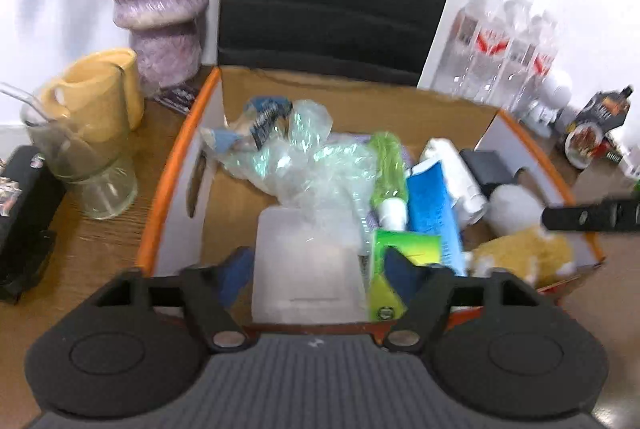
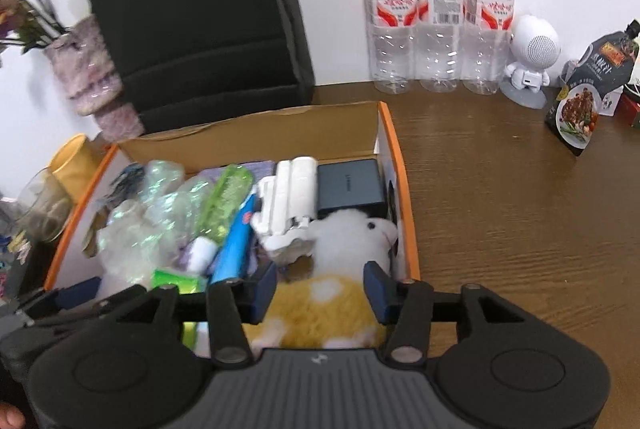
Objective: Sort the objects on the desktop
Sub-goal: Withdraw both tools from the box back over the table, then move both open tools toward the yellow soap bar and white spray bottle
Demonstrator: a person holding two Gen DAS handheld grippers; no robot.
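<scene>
An orange-rimmed cardboard box (image 1: 168,173) (image 2: 402,189) holds several items: a frosted plastic case (image 1: 308,265), crumpled clear wrap (image 1: 304,157), a green bottle (image 1: 388,169) (image 2: 224,201), a blue tube (image 1: 434,217) (image 2: 236,245), a green packet (image 1: 396,269), a white device (image 2: 288,201), a dark box (image 2: 352,189) and a yellow-and-white plush toy (image 2: 332,305) (image 1: 520,253). My left gripper (image 1: 320,273) is open, its fingers either side of the frosted case. My right gripper (image 2: 320,289) is open, its fingers either side of the plush toy.
A yellow mug (image 1: 104,97), a glass (image 1: 80,165), a purple vase (image 1: 164,1) and a black object (image 1: 24,213) stand left of the box. A black organiser (image 2: 192,17) is behind it. Three water bottles (image 2: 438,17), a white robot speaker (image 2: 530,61) and a sauce pouch (image 2: 588,93) stand on the wooden desk (image 2: 500,209).
</scene>
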